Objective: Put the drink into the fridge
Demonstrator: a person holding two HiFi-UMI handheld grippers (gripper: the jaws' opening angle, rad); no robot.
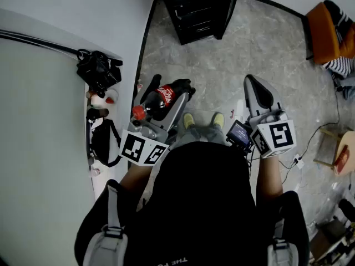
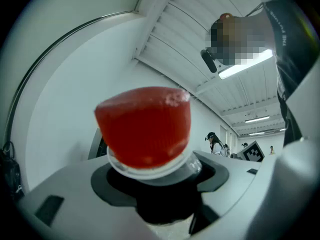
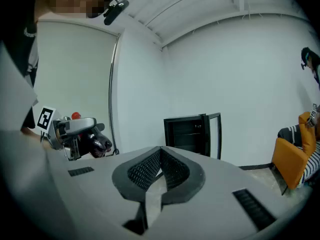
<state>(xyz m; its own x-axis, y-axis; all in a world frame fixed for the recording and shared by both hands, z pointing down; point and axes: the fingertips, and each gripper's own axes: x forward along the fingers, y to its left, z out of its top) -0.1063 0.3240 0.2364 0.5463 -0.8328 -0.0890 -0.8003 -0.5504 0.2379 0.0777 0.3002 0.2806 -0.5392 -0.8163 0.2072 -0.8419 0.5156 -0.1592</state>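
Note:
The drink is a dark cola bottle (image 1: 164, 99) with a red cap (image 1: 138, 112). My left gripper (image 1: 169, 96) is shut on it and holds it tilted over the floor. In the left gripper view the red cap (image 2: 144, 126) fills the middle, with the bottle's neck between the jaws of the left gripper (image 2: 160, 194). The black fridge (image 1: 198, 9) stands ahead by the wall, its glass door swung open. My right gripper (image 1: 258, 91) hangs to the right, shut with nothing in it. The right gripper view shows the right gripper (image 3: 160, 165) with its pads together, the open fridge (image 3: 192, 134) beyond and the bottle (image 3: 95, 143) at left.
At left runs a white counter (image 1: 39, 148) with a black bag (image 1: 99, 71) and small items along its edge. An orange chair (image 1: 327, 26) stands at the far right. A cable and a wooden stool (image 1: 330, 148) lie on the grey floor (image 1: 266, 43) to the right.

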